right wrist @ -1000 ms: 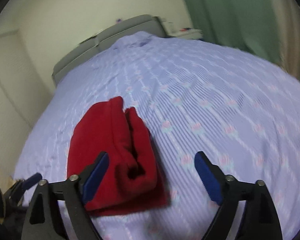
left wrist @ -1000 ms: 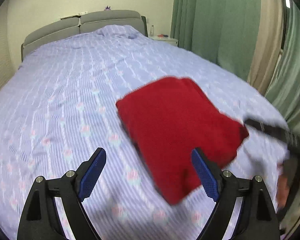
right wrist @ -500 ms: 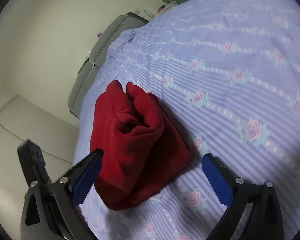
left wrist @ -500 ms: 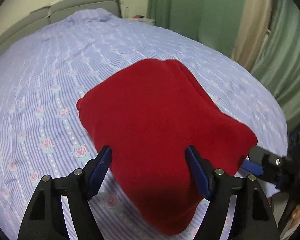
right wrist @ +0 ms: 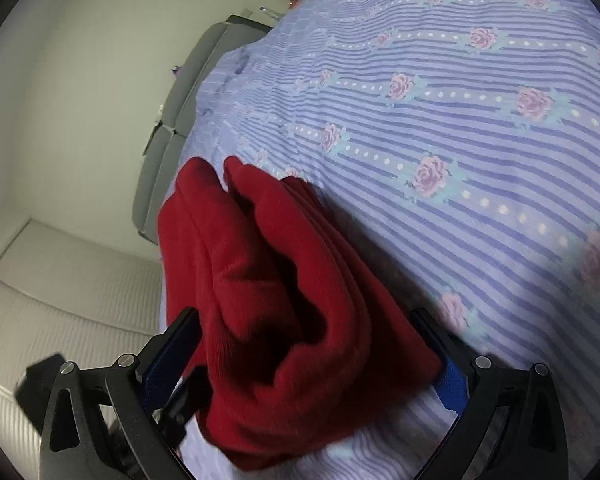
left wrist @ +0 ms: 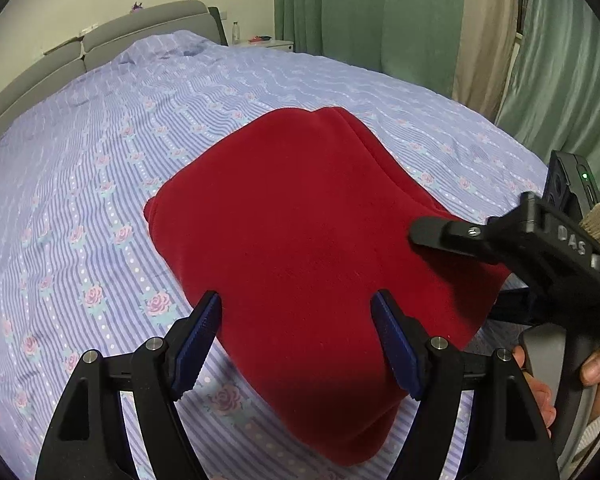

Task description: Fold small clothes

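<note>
To do this step well, both grippers should go slowly, close on all the layers of the red cloth (left wrist: pixel 312 232) and hold it flat so the fold stays neat. The cloth lies folded in a thick bundle on the bed (left wrist: pixel 100 168), near its edge. The left gripper (left wrist: pixel 300 332) is spread, and the near edge of the cloth sits between its pads without being squeezed. The right gripper (right wrist: pixel 312 364) is spread wide around the open, layered end of the cloth and does not pinch it yet.
</note>
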{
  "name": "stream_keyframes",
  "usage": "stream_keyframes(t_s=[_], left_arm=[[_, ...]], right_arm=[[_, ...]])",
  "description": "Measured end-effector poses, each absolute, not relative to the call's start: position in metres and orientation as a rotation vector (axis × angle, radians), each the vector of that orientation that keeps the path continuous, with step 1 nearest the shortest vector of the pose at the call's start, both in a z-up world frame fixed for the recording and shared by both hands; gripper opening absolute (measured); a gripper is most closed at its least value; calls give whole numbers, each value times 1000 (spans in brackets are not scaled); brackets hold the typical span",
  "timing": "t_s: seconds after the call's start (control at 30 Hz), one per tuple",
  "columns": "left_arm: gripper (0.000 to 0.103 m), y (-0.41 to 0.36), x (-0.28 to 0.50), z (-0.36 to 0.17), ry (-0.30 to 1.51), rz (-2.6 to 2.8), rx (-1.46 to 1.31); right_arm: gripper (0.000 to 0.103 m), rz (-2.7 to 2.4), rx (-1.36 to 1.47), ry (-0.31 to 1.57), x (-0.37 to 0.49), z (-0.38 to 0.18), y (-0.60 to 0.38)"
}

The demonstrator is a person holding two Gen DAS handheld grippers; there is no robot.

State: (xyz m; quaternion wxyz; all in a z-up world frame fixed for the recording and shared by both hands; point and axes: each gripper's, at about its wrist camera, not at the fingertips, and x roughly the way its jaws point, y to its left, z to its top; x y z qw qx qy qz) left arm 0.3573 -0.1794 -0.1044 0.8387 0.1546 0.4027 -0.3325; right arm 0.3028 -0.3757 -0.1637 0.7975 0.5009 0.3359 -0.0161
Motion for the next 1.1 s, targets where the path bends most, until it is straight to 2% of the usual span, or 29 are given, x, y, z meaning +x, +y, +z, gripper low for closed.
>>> stream_keyframes(t_s=[0.13,0.23,0.27,0.37,0.53,0.73,0.93,1.1], left_arm=[[76,-175,357,-100,862,-710,300],[77,-168,347,-93,868,-726,255],[79,-164,342,-91,870,-739,226],[93,-143,331,-89,863,-734,146],[93,-119,348,-101,953,-716,2],[93,-124,375,-123,1064,-786,-196],[93,-143,387,-135,1093,-811,-231],[88,-156,389,-137,1085,-806,-181]], right_arm=[[73,-70,970,741,306,-156,-368],[63,-76,896,737,304,-148,-363],[62,-86,870,737,304,-146,-362],[58,-104,808,742,305,-142,-360],[54,-119,726,739,302,-141,-361],[52,-128,603,731,294,-136,-363],[52,-115,604,724,289,-141,-366],[52,-110,600,717,286,-144,-365]])
